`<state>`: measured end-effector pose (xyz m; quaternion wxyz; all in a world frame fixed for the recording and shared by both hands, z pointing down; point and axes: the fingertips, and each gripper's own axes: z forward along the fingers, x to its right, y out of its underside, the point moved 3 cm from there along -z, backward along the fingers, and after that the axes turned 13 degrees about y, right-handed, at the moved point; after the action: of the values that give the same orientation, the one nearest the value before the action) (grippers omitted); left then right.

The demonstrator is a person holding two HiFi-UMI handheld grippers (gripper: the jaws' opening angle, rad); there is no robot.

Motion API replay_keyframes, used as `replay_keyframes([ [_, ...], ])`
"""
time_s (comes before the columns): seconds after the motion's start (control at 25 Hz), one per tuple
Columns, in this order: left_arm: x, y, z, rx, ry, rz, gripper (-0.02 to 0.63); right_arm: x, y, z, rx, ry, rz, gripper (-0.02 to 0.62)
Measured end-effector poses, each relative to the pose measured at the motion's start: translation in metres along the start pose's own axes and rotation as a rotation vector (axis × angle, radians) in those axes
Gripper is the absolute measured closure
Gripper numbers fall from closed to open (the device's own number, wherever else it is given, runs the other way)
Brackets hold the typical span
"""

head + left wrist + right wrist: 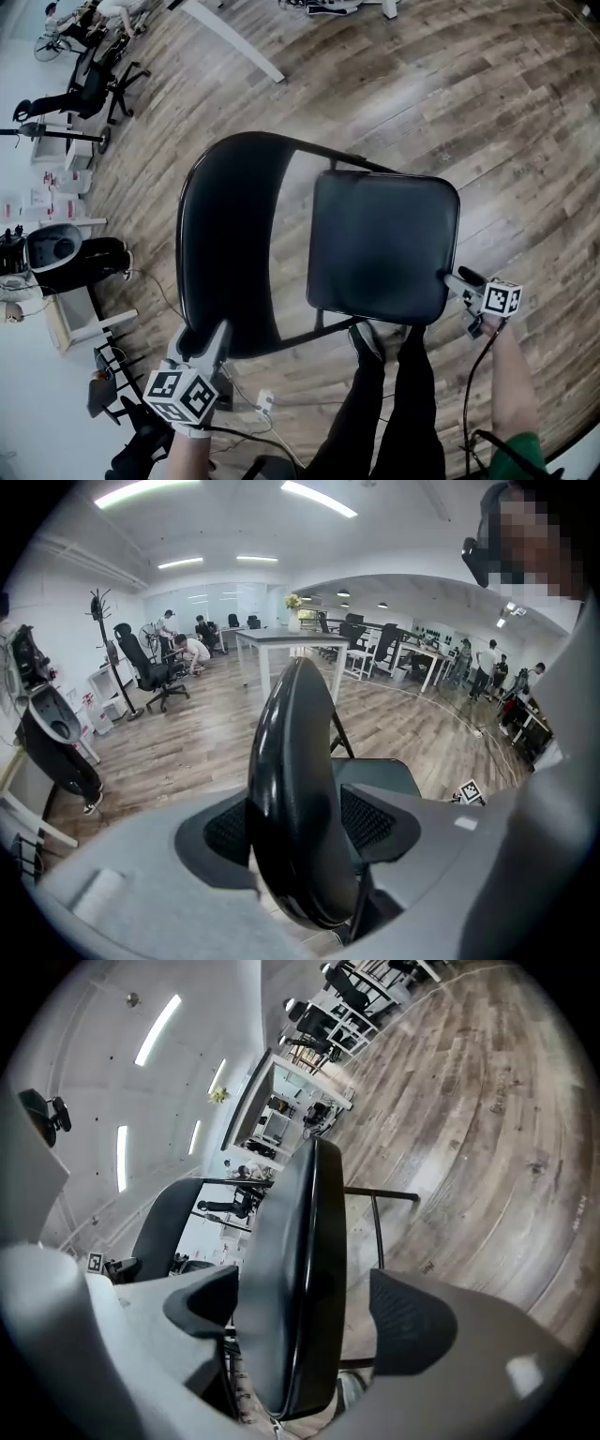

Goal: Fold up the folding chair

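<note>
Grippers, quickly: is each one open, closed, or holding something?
Left gripper: closed on the backrest.
Right gripper: open, the seat between its jaws, ungripped.

The head view looks steeply down on the folding chair [384,244]; the left gripper view faces its backrest [295,799] edge-on, close up, the right gripper view its seat [291,1288].

The folding chair [380,246] is seen in glossy black throughout. The floor [469,94] is patterned in grey-brown wood-grain planks. White cubes [180,394] printed with black square markers are borne by the left gripper [221,330] and right gripper [452,277], whose grey jaws are lined with dark meshed pads [367,819]
</note>
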<state>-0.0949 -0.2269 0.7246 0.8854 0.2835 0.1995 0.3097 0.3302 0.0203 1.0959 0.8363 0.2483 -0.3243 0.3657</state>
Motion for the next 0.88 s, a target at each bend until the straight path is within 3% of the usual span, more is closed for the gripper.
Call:
replay_keyframes([
  [0.08, -0.003, 0.0, -0.001, -0.001, -0.008, -0.002, 0.36, -0.003, 0.005, 0.013, -0.037, -0.031, 0.006, 0.157],
  [0.28, -0.002, 0.001, 0.001, -0.01, -0.006, -0.012, 0.37, -0.012, 0.013, 0.041, -0.076, -0.09, 0.047, 0.156],
  [0.4, -0.002, 0.0, 0.003, -0.01, -0.007, -0.021, 0.371, -0.01, 0.01, 0.05, -0.052, -0.049, 0.1, 0.156],
  [0.56, -0.003, 0.001, 0.002, -0.015, 0.001, -0.034, 0.374, -0.009, 0.009, 0.056, -0.038, 0.01, 0.066, 0.171],
  [0.88, -0.001, -0.007, -0.004, 0.018, 0.021, -0.052, 0.394, -0.021, 0.004, 0.054, -0.016, -0.001, 0.042, 0.216],
])
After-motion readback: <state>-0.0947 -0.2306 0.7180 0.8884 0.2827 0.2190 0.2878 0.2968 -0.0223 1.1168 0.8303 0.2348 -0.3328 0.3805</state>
